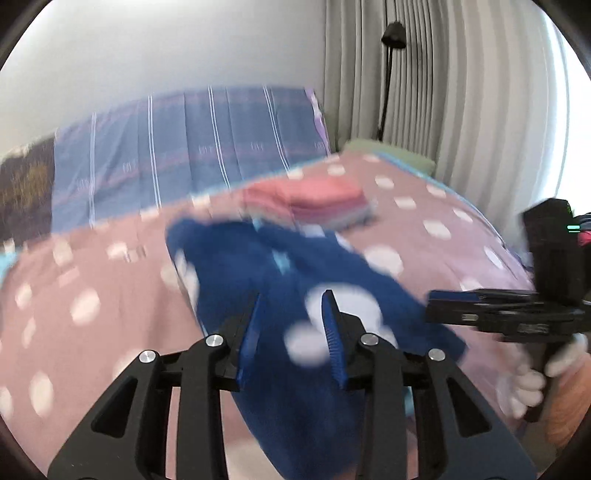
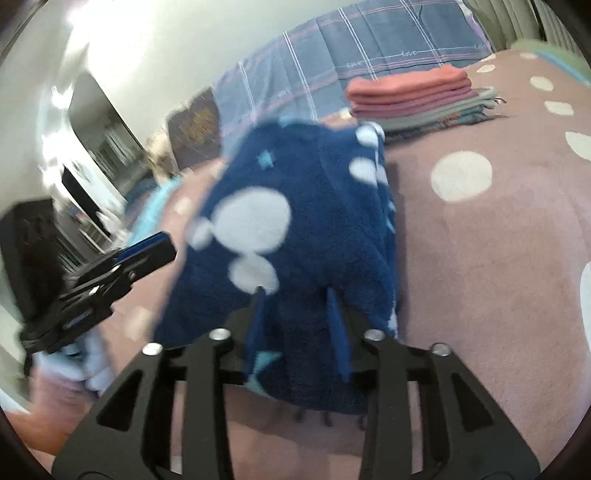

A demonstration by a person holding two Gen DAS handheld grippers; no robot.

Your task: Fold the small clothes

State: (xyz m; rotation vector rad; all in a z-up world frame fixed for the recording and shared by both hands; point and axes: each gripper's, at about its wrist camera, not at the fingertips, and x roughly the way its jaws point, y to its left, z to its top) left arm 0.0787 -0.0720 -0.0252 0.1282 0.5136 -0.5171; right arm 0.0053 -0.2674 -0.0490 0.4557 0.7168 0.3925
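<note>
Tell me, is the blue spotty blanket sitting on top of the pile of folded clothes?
No, the blue spotty blanket is nearer, apart from the pile of folded clothes, which has a pink one on top.

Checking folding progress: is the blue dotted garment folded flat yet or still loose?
Still loose: the blue garment lies rumpled and uneven on the spotted bedspread, unlike the flat folded stack behind it.

The bed carried a pink dotted cover. Behind it stood a white wall; right of it, grey curtains and a black lamp.
</note>
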